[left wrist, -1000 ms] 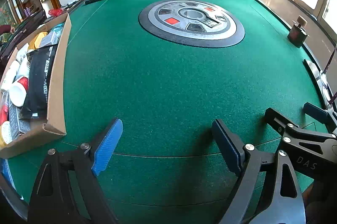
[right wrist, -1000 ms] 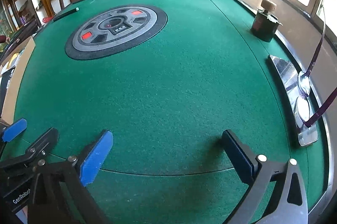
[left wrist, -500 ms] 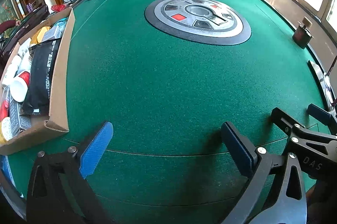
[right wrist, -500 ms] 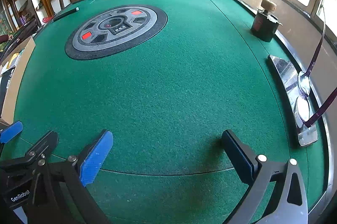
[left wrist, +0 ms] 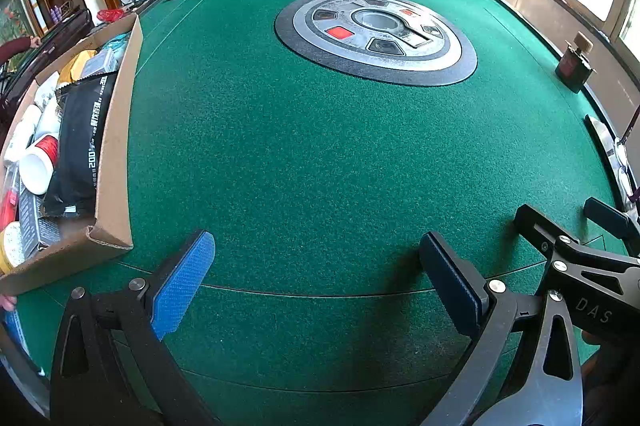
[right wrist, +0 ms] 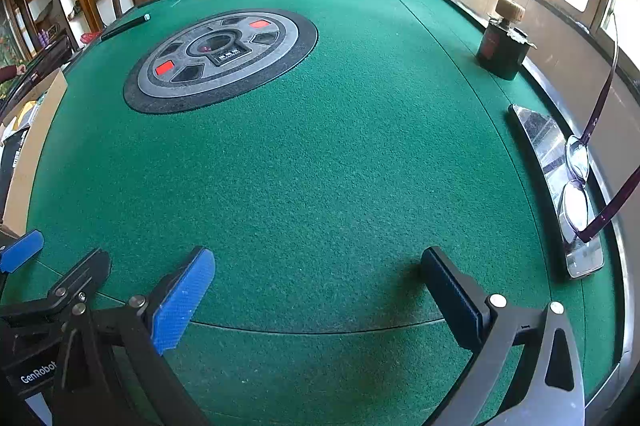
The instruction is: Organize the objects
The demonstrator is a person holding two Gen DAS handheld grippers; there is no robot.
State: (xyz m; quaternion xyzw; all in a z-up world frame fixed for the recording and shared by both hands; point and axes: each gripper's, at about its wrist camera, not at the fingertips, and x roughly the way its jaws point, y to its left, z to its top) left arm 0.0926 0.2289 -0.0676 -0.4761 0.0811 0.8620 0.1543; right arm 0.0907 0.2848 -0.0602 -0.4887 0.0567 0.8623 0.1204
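- While nothing lies between its blue pads, the left gripper (left wrist: 316,274) stands spread wide over bare green felt (left wrist: 304,153), its jaws having just been opening.
- Just left of it sits the cardboard box (left wrist: 116,153), packed with a black pouch (left wrist: 80,141) and cups, its corner near the left finger.
- Equally wide and empty, the right gripper (right wrist: 316,290) hangs over open felt.
- Along the right rim lie eyeglasses (right wrist: 576,185) on a shiny tray (right wrist: 540,137), with a dark bottle (right wrist: 502,45) farther back.
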